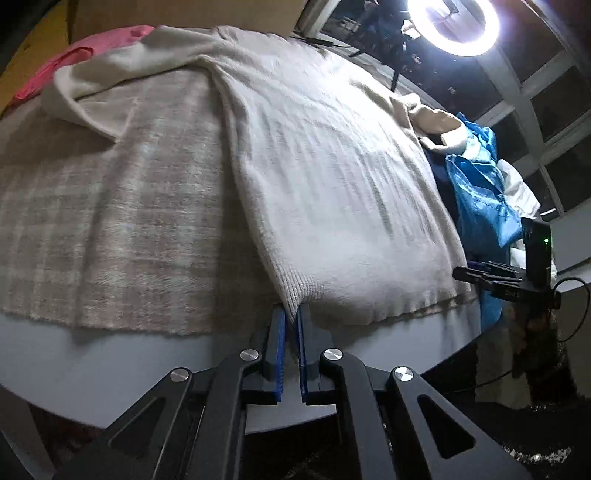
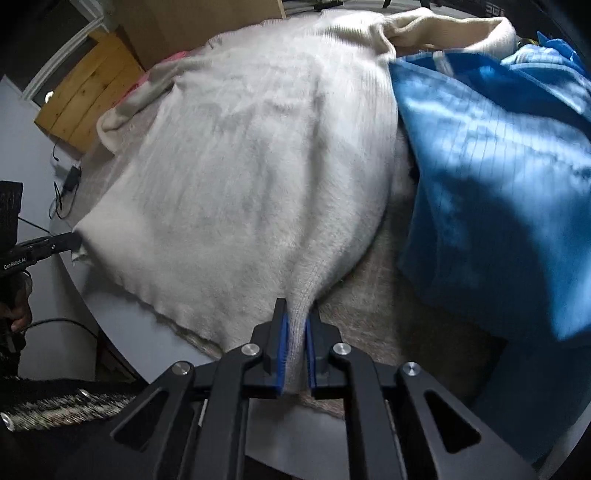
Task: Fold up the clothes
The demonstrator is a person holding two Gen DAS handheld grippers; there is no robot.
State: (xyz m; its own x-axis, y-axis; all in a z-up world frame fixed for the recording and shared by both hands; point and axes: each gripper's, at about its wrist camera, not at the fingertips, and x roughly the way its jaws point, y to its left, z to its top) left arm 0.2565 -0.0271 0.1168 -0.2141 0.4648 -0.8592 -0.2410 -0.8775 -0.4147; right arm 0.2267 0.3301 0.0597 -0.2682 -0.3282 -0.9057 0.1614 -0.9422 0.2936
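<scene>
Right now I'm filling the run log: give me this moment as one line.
stage: hem gripped | left claw: shut on sweater | right claw: shut on sweater | sweater: flat on blanket | blue garment: beside

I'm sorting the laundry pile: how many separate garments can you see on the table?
3, maybe more hidden. The cream sweater lies spread mid-table, its hem pinched by the left gripper and right gripper. The blue garment lies right of it; the pink garment is at the far left.

Your ring light (image 1: 453, 23) glares from the upper right, in front of dark, white-framed windows (image 1: 546, 99). A large cardboard box (image 1: 184, 14) stands behind the grey worktop (image 1: 129, 373); a wooden pallet panel (image 2: 86, 90) leans at left.
</scene>
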